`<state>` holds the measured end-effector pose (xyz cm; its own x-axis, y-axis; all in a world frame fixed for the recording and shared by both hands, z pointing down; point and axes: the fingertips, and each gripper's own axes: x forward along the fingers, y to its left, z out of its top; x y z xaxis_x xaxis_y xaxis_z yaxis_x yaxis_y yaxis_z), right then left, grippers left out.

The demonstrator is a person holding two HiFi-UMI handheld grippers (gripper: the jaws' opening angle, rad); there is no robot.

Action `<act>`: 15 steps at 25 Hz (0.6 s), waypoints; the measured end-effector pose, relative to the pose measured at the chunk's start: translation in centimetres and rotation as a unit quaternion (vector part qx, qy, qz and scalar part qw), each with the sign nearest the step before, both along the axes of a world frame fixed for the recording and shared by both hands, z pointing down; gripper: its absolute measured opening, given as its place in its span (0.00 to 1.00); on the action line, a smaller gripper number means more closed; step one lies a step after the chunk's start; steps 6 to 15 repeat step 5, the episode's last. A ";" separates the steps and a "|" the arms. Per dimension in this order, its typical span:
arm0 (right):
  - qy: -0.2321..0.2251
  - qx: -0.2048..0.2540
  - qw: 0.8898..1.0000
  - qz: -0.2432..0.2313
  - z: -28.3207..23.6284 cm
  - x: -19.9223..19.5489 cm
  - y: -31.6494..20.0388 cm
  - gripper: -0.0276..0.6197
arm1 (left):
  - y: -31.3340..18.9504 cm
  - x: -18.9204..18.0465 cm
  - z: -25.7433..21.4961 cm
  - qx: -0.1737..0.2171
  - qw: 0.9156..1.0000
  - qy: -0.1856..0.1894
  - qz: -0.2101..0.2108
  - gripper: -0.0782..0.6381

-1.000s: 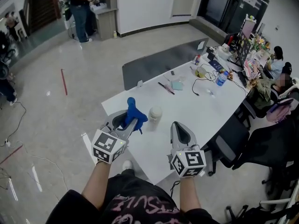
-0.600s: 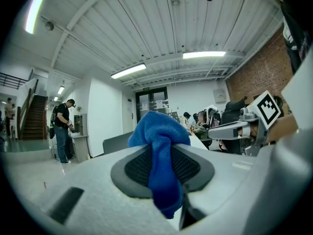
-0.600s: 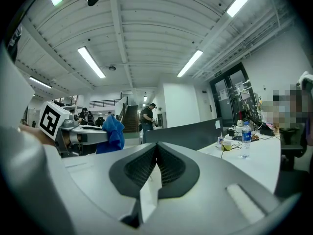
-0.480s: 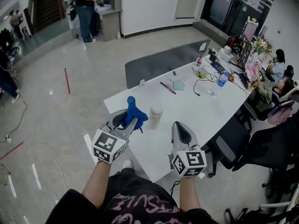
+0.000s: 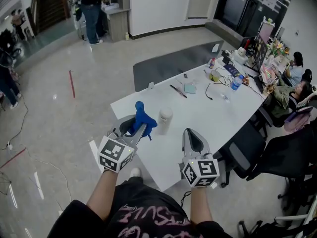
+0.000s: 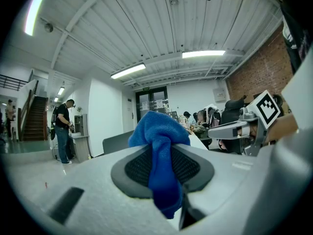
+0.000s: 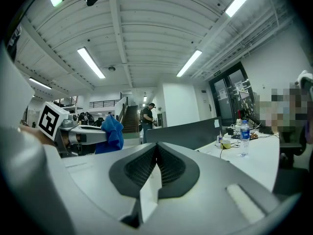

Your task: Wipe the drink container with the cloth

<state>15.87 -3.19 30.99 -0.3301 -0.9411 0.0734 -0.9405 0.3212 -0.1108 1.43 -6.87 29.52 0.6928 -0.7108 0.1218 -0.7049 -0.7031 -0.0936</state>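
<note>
- Two tongs are held side by side above the near edge of a white table (image 5: 208, 115), both pointing away from the person and roughly level.
- The left tongs (image 5: 142, 129) (image 6: 162, 156) are clamped on a blue cloth (image 5: 142, 117) (image 6: 159, 133). The cloth is pinched between the ribbed pads, with a bunched part standing above the tips and a tail hanging below them.
- The right tongs (image 5: 192, 133) (image 7: 156, 150) have their jaws pressed together, with nothing between them.
- The drink container (image 5: 164, 120), pale and upright, stands on the table ahead of both tongs, between the lines along which they point and nearer the left tongs' tips.
- It is just to the right of the cloth. The head view shows a narrow gap, so the two look apart.
- The right tongs' tips stop short of the container, to its right and nearer the person, not touching it.
- From the right gripper view, the left tongs (image 7: 85, 133) and the cloth (image 7: 113, 132) show at the left, level with the camera.
- Far ahead of the right tongs, a water bottle (image 5: 236, 83) (image 7: 243, 137) stands among cables and small items at the table's far end, where people sit.
- Far ahead of the left tongs, a standing person (image 5: 92, 6) (image 6: 62, 131) faces a counter.
</note>
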 end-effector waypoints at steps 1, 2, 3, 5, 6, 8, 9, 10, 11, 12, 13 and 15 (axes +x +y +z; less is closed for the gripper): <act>0.000 0.000 1.000 0.000 0.0 0.0 0.0 0.03 | 0.0 0.0 0.0 0.000 1.000 0.000 0.000 0.24; 0.001 -0.001 1.000 0.000 0.1 0.0 0.0 0.03 | 0.1 0.1 0.0 0.000 1.000 0.000 0.000 0.24; 0.001 -0.001 1.000 0.000 0.1 0.1 0.0 0.03 | 0.0 0.1 0.0 0.000 1.000 0.000 0.000 0.24; 0.001 -0.002 1.000 0.001 0.1 0.2 -0.1 0.03 | 0.0 0.2 0.1 0.000 1.000 0.000 0.001 0.24; 0.001 -0.002 1.000 0.001 0.1 0.2 -0.1 0.03 | 0.0 0.2 0.1 0.000 1.000 0.000 0.001 0.24; 0.001 -0.002 1.000 0.001 0.1 0.2 -0.1 0.03 | 0.0 0.2 0.1 0.000 1.000 0.000 0.001 0.24; 0.001 -0.002 1.000 0.001 0.1 0.2 -0.1 0.03 | 0.0 0.2 0.1 0.000 1.000 0.000 0.001 0.24; 0.001 -0.002 1.000 0.001 0.1 0.2 -0.1 0.03 | 0.0 0.2 0.1 0.000 1.000 0.000 0.001 0.24; 0.001 -0.002 1.000 0.001 0.1 0.2 -0.1 0.03 | 0.0 0.2 0.1 0.000 1.000 0.000 0.001 0.24; 0.001 -0.002 1.000 0.001 0.1 0.2 -0.1 0.03 | 0.0 0.2 0.1 0.000 1.000 0.000 0.001 0.24; 0.001 -0.002 1.000 0.001 0.1 0.2 -0.1 0.03 | 0.0 0.2 0.1 0.000 1.000 0.000 0.001 0.24; 0.001 -0.002 1.000 0.001 0.1 0.2 -0.1 0.03 | 0.0 0.2 0.1 0.000 1.000 0.000 0.001 0.24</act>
